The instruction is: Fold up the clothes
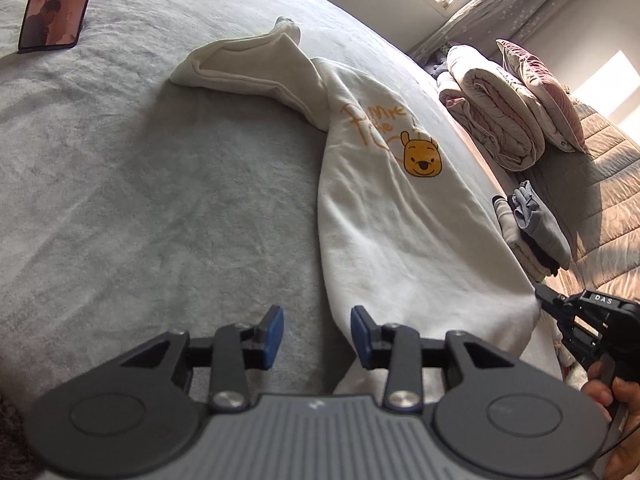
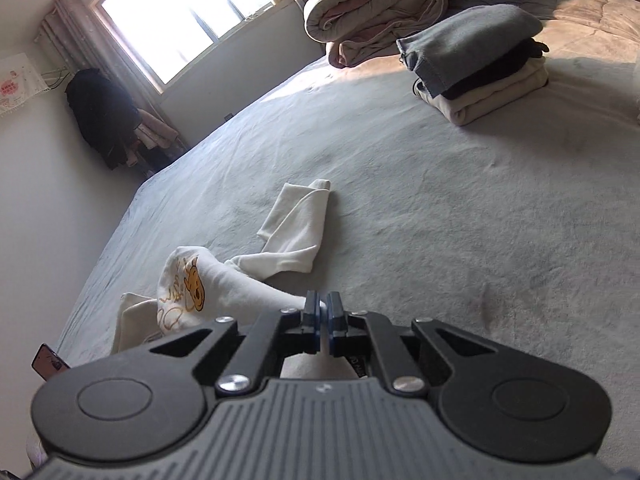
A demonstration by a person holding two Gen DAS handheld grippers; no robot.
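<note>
Cream cotton sweatshirt with a yellow bear print (image 1: 384, 184) lies stretched on the grey bedspread (image 1: 160, 184), its sleeve (image 1: 244, 76) bunched at the far end.

Your right gripper (image 2: 323, 322) is pressed together on the garment's near right corner.

Your left gripper (image 1: 317, 338) is spread, hovering just over the near left edge, gripping nothing.

Risk: with only one corner pinched, a lift would likely drag the cloth askew and twist it. The bunched sleeve could get trapped inside a fold.

Folded stack of grey, dark and beige clothes (image 2: 476, 64) sits far right, well apart.
</note>
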